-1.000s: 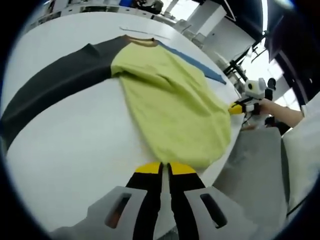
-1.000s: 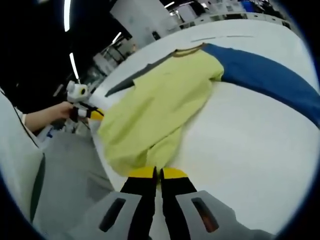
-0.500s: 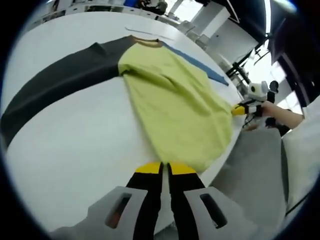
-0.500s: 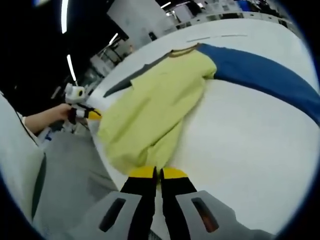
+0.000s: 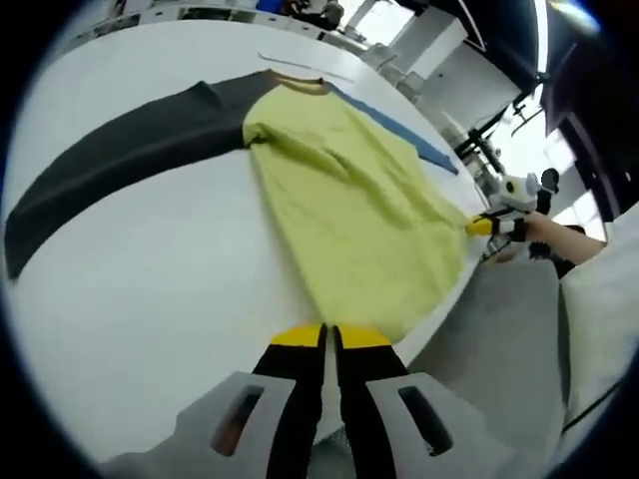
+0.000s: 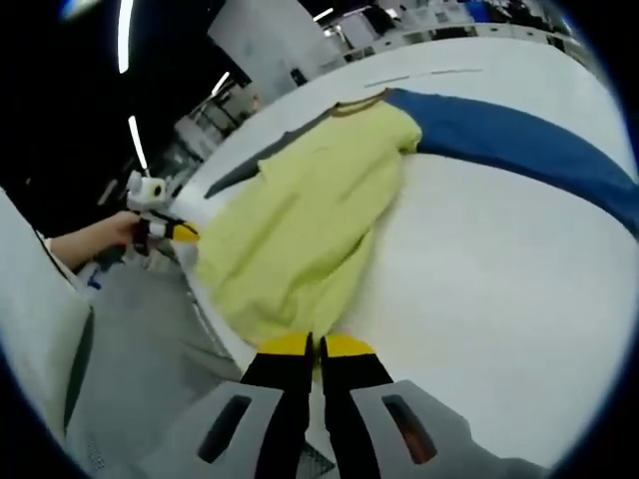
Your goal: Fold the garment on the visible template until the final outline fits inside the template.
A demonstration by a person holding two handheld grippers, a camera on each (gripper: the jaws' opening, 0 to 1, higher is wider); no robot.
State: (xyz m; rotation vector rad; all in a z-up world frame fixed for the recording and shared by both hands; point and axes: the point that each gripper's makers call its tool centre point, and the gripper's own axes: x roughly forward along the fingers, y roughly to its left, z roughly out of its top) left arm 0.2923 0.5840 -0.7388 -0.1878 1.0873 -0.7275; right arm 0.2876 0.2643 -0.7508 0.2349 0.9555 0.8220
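Note:
A long-sleeved shirt lies spread on the white table [image 5: 150, 269]. Its body is yellow-green [image 5: 359, 215] [image 6: 300, 230], one sleeve is dark grey [image 5: 120, 155] and the other is blue [image 6: 519, 150]. My left gripper [image 5: 328, 337] is shut on the shirt's hem at one bottom corner near the table edge. My right gripper [image 6: 318, 345] is shut on the hem at the other bottom corner. In the left gripper view the right gripper [image 5: 489, 225] shows at the far right. The left gripper [image 6: 170, 232] appears at the left of the right gripper view.
The table edge [image 6: 205, 309] runs just under the hem, with grey floor [image 6: 140, 339] below. A thin line [image 6: 424, 74] marks the table beyond the collar. Desks and equipment [image 5: 300, 12] stand past the far edge.
Both grippers have kept their hold on the hem and drawn it slightly toward the table edge. The shirt body lies a little straighter and flatter.

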